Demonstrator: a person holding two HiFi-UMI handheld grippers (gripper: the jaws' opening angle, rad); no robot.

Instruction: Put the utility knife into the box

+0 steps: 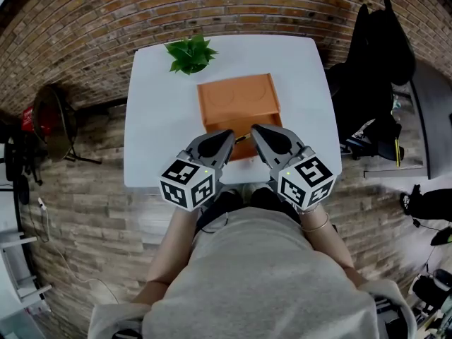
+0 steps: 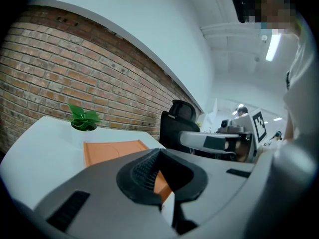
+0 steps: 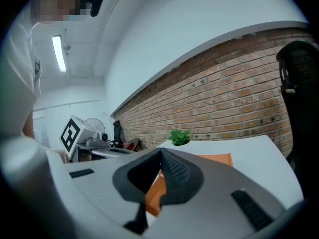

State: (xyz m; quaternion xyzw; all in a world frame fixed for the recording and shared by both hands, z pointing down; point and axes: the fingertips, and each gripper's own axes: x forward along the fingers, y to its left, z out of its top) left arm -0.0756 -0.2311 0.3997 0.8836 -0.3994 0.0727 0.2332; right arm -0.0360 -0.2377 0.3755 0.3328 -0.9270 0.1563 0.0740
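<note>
One orange box (image 1: 239, 101) and one potted plant (image 1: 189, 55) sit on the white counter (image 1: 155, 119) — the box's inside is hidden and the utility knife can't be made out. The left hand-held gripper (image 1: 227, 135) and the right hand-held gripper (image 1: 256, 131) are both pressed together, empty.

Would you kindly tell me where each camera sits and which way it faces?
Head view: on the person's head, looking steeply down at the white table, orange box and plant; torso, left gripper and right gripper show.
Left gripper view: on the left gripper, looking along its shut fingers over the box to the brick wall; the right gripper shows at right.
Right gripper view: on the right gripper, facing likewise; the left gripper shows at left.
Shared: both gripper views hold box, plant, brick wall.
</note>
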